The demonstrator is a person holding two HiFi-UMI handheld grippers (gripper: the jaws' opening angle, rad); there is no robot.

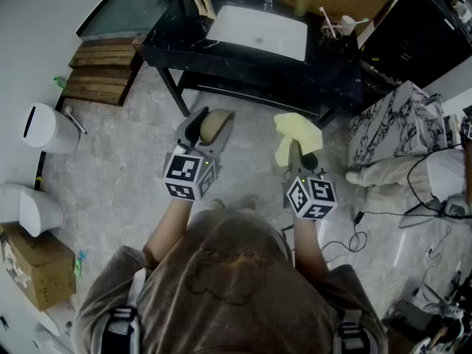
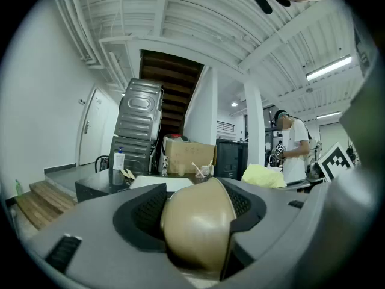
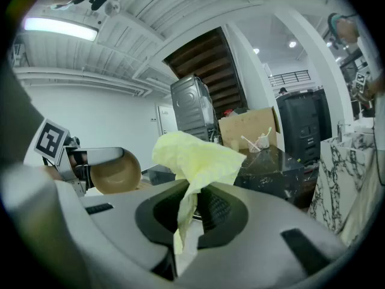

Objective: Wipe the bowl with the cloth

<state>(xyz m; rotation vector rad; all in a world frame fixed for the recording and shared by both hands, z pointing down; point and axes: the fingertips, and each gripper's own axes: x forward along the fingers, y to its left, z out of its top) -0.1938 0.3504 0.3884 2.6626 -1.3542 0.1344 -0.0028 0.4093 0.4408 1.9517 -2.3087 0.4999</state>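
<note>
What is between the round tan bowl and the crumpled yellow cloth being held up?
Nothing. In the head view the gap between the tan bowl and the yellow cloth is bare, with only the grey stone floor beneath.

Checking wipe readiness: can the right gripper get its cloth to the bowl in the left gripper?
Probably yes: right gripper is shut on the yellow cloth, left gripper on the tan bowl, side by side in the air with nothing between.

grippers (image 1: 209, 122) (image 1: 302, 153): 2; bowl (image 2: 195, 227): 1; cloth (image 3: 195, 155): 1; table (image 1: 171, 44): 1
</note>
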